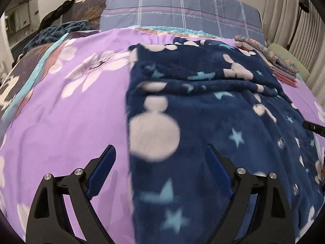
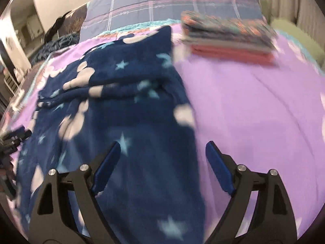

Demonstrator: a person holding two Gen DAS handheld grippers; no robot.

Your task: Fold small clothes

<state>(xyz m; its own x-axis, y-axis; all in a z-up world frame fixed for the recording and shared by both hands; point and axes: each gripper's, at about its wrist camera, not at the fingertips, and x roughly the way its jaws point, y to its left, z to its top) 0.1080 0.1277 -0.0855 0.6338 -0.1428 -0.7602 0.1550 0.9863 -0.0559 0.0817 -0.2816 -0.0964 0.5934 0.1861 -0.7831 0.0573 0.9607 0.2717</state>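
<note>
— Where's the garment?

— The navy fleece garment (image 1: 203, 111) lies spread on the purple bedsheet (image 1: 61, 122), top part doubled over. My left gripper (image 1: 160, 154) and right gripper (image 2: 162, 152) hang over its side edges, jaws apart, empty.

— Risks?

— I might pinch sheet along with fleece, or drag it into the folded stack (image 2: 229, 38) nearby.

A purple floral bedsheet (image 1: 61, 111) covers the bed, with a plaid pillow (image 1: 182, 10) and curtains (image 1: 288, 10) beyond.
</note>
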